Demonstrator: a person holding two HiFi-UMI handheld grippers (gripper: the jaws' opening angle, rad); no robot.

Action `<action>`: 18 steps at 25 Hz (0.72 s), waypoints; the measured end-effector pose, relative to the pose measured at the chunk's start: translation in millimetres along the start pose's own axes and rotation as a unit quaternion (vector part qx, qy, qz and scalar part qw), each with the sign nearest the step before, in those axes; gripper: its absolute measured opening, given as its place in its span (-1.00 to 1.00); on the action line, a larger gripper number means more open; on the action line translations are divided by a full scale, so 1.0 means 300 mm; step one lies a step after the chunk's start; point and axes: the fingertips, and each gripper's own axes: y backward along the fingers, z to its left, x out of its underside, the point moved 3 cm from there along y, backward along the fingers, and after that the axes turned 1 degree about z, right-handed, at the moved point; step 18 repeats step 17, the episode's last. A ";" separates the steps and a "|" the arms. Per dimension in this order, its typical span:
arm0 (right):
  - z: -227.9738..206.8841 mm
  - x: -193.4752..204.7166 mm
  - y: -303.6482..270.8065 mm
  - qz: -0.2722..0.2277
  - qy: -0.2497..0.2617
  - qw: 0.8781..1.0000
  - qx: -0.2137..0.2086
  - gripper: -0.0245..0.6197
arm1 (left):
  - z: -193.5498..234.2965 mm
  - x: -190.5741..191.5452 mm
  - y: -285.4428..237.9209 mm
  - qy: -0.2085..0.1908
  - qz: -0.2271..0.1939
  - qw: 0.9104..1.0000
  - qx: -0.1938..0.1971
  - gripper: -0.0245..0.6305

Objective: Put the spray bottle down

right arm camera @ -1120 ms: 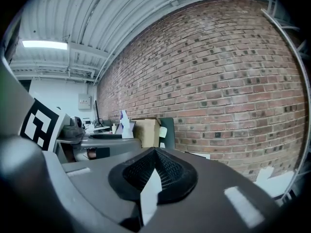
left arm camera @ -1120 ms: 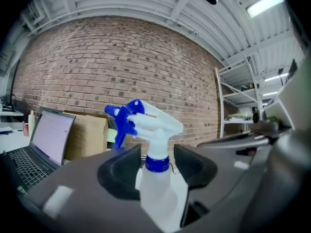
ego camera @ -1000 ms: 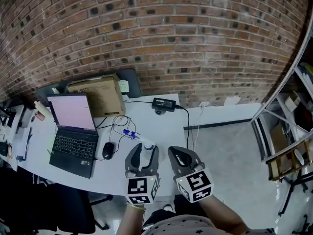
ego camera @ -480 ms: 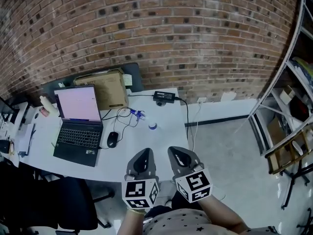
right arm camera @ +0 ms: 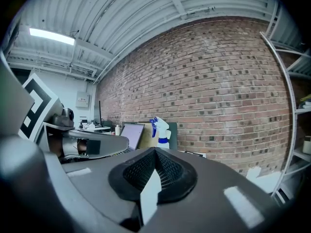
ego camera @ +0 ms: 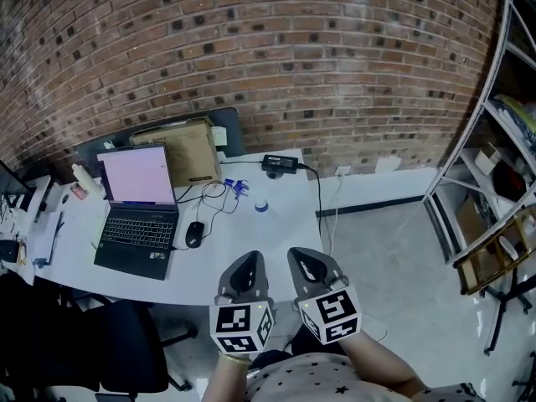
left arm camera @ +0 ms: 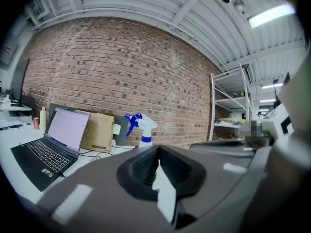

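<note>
Upright on the white desk (ego camera: 280,224), by its right edge and nearer the far right corner: the spray bottle (ego camera: 261,205), just right of loose cables (ego camera: 209,196), with mouse (ego camera: 194,234) and laptop (ego camera: 138,216) farther left. Over the desk's near edge, well apart from it: left gripper (ego camera: 245,265) and right gripper (ego camera: 303,260) side by side, both jaw pairs pressed together, nothing between them.

White spray bottle (ego camera: 260,205), with blue trigger and collar, is standing upright to the right of the open laptop (ego camera: 136,214).
</note>
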 end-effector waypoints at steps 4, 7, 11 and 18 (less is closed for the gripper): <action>0.003 -0.010 0.002 -0.005 -0.003 1.000 -0.001 -0.93 | 0.002 -0.005 0.008 0.002 -0.002 1.000 -0.003 -0.90; 0.006 -0.014 0.004 -0.007 -0.004 1.000 0.001 -0.93 | 0.002 -0.008 0.012 -0.001 -0.003 1.000 -0.003 -0.90; 0.014 -0.011 0.003 -0.005 0.001 1.000 -0.001 -0.93 | 0.001 -0.003 0.011 -0.002 -0.003 1.000 0.002 -0.90; 0.019 -0.008 0.003 -0.001 0.005 1.000 -0.004 -0.93 | 0.006 -0.005 0.008 -0.006 -0.002 1.000 -0.003 -0.90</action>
